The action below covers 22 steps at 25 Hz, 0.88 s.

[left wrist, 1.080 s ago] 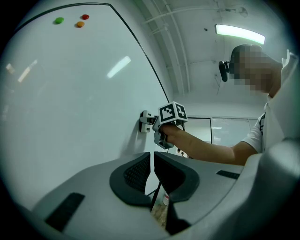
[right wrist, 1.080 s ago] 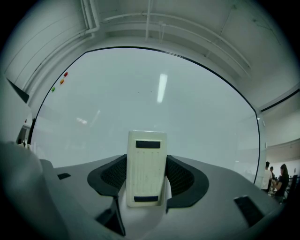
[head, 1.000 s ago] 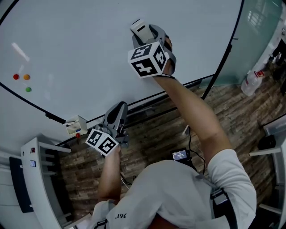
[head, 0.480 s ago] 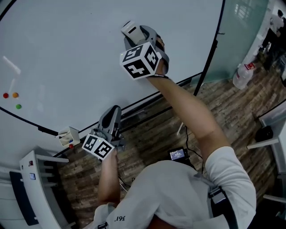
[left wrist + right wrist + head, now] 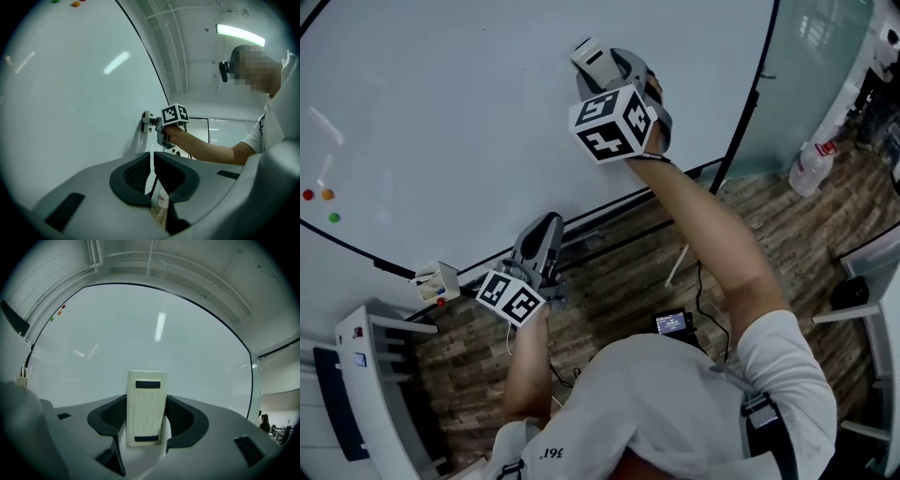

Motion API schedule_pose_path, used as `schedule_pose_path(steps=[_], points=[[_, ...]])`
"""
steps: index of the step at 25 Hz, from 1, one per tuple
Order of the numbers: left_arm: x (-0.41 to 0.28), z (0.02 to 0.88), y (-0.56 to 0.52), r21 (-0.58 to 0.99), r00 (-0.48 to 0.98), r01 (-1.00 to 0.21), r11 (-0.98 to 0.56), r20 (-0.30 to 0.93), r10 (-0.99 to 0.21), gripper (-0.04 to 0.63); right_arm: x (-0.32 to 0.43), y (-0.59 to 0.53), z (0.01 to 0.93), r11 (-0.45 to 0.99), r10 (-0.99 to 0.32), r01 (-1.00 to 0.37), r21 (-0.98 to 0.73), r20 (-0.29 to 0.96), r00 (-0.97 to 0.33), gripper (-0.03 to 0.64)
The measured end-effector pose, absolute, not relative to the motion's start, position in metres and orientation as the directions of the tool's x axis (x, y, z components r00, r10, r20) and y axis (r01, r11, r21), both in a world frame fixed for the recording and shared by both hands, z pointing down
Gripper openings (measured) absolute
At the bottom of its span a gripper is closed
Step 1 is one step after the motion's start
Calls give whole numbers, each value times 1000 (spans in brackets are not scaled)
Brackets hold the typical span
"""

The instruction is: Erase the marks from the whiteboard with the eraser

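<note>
- The eraser [image 5: 146,401] sits clamped between the jaws of the right gripper [image 5: 602,64], flat against the whiteboard [image 5: 469,112]; its wiping face is hidden.
- It has slid slightly right since half a second ago.
- The right arm reaches up, outstretched.
- The left gripper [image 5: 544,232] hangs by the board's lower edge, its jaws closed to a slit and empty.

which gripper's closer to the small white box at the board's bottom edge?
Left. The left gripper hangs just right of the small white box; the right gripper holds the eraser higher up the whiteboard.
</note>
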<state>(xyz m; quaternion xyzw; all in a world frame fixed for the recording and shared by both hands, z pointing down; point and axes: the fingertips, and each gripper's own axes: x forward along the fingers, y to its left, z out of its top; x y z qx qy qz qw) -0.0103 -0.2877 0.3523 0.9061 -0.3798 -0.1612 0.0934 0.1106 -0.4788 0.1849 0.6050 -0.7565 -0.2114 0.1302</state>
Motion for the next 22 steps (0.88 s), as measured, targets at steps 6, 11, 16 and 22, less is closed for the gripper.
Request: schedule_pose_path(steps=[6,11,16,22], points=[[-9,352,-285,293,628,-686,-666,-225,-745,18,117,-479,185,196,-965,-850,488,-60,-257,272],[-11,354,-279,296,603,-708,-641,-219,-767,18,147,-484,183,173,-972,-875,452,-67,-227,272],[-6,355,-271,298,587,-722,-624,-213,-781,19,185,-477,179,178,-970,-901,395,-82,-227,272],[-2,348,-259,294,585,-724,-624,-217,-781,18,192,-456,182,246,-951,-903,353,-93,-296,272]])
